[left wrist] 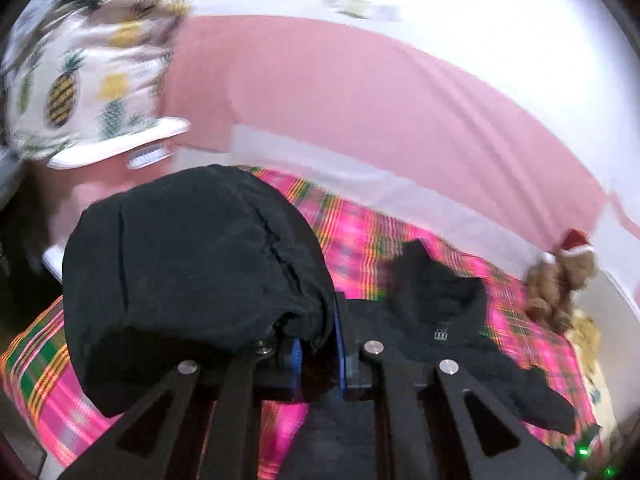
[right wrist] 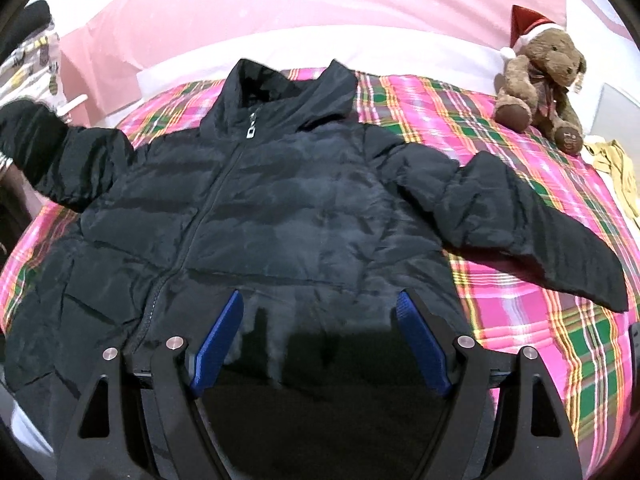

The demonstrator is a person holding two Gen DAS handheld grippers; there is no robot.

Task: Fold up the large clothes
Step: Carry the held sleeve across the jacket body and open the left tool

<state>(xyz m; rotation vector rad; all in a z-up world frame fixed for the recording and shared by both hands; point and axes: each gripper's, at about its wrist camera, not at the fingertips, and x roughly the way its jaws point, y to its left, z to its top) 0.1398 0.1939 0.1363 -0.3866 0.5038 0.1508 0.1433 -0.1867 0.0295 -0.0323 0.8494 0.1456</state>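
A black puffer jacket [right wrist: 280, 200] lies front up, zipped, on a pink plaid blanket [right wrist: 520, 320]. My left gripper [left wrist: 320, 320] is shut on the end of the jacket's left sleeve [left wrist: 192, 264], which bulges over the left finger and is raised off the bed. In the right wrist view that raised sleeve [right wrist: 60, 160] is at the far left. The other sleeve [right wrist: 540, 220] lies spread out to the right. My right gripper [right wrist: 320, 312] hangs open over the lower front of the jacket, with nothing between its blue pads [right wrist: 218, 344].
A brown teddy bear [right wrist: 540, 80] in a red hat sits at the blanket's far right corner. A yellow cloth [right wrist: 616, 168] lies beside it. A pineapple-print pillow [left wrist: 80, 80] is at the upper left, and a pink headboard [left wrist: 360, 100] stands behind the bed.
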